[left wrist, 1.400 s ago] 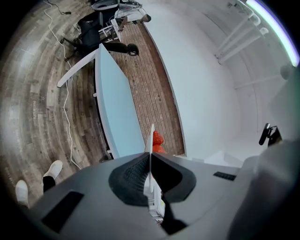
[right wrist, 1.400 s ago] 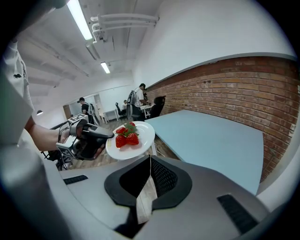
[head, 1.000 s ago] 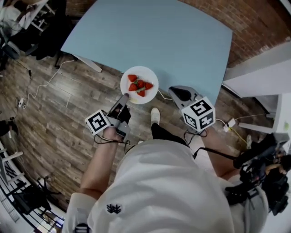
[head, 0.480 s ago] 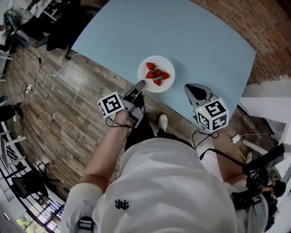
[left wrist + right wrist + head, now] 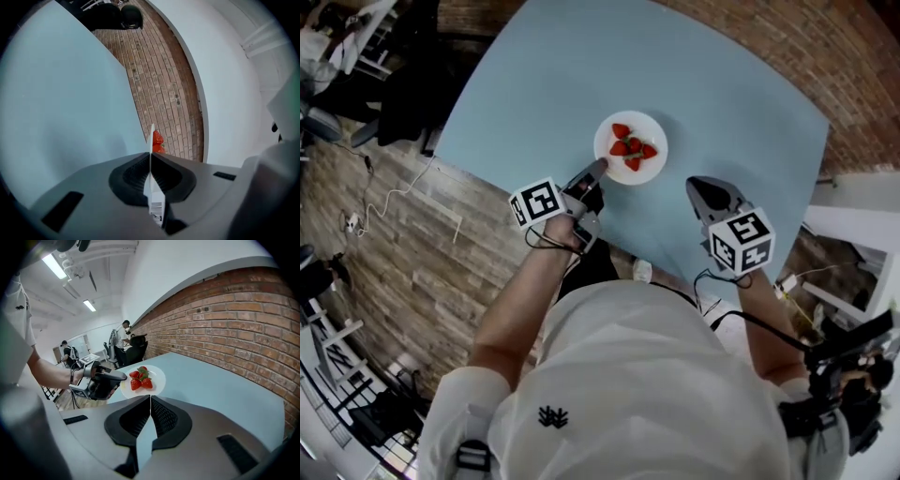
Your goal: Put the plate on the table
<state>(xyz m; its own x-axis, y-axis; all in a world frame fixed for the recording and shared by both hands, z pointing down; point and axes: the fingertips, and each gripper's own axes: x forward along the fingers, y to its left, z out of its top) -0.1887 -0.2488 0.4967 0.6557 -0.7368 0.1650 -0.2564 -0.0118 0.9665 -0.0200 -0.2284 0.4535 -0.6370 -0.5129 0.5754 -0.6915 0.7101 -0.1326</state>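
A white plate [image 5: 631, 148] carrying several strawberries [image 5: 633, 150] hangs over the near part of the light blue table [image 5: 694, 66]. My left gripper [image 5: 598, 170] is shut on the plate's near-left rim. In the left gripper view the plate [image 5: 152, 140] shows edge-on as a thin white line between the jaws, with strawberries [image 5: 158, 139] past it. I cannot tell whether the plate touches the table. My right gripper [image 5: 701, 185] is shut and holds nothing, to the right of the plate. The right gripper view shows the plate [image 5: 154, 380] and the left gripper [image 5: 101, 380] ahead.
Wooden floor [image 5: 403, 253] with a white cable [image 5: 389, 197] lies left of the table. A brick wall [image 5: 234, 319] runs along the table's far side. White furniture [image 5: 862, 234] stands at the right. People and office chairs [image 5: 126, 345] are in the far background.
The left gripper has carried the plate forward, from over the floor at the table's near edge to over the tabletop. The right gripper moved forward alongside it.
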